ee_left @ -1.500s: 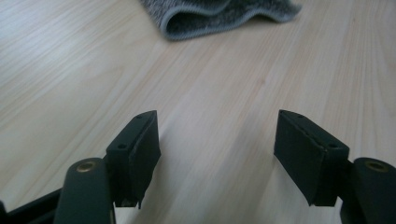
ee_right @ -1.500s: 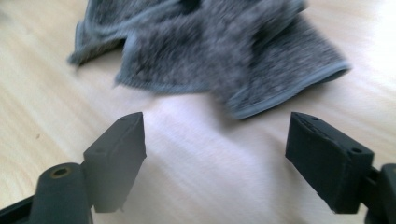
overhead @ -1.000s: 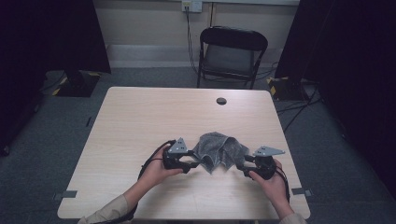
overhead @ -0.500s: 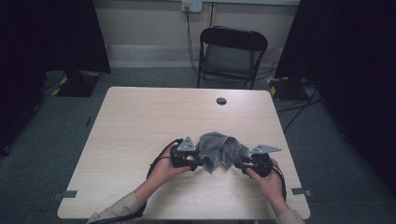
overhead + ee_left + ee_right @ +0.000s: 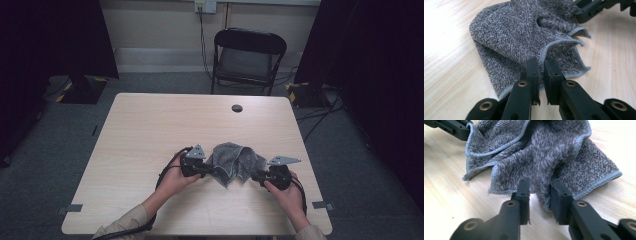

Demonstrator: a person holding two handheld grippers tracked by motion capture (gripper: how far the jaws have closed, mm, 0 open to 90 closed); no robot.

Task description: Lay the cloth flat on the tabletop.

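Towel: a grey fluffy towel point(image 5: 234, 162) lay bunched up on the table point(image 5: 150, 130), between the 2 claws.
Left claw: the left gripper point(image 5: 541, 65) sat at the towel's left side. Its 2 black jaws had just been closing and stood very narrow, pinching the towel's stitched edge between them.
Right claw: the right gripper point(image 5: 539, 191) sat at the towel's right side. Its jaws had just been closing too. A fold of towel hung between them, and a gap showed beside the left jaw, so the pads did not squeeze it yet.
Hands: the left hand point(image 5: 172, 179) and the right hand point(image 5: 286, 192) held the claws low, just above the table.
Far from the claws: a small black round hole point(image 5: 237, 108) sat near the table's far edge, and a black chair point(image 5: 247, 57) stood behind the table.
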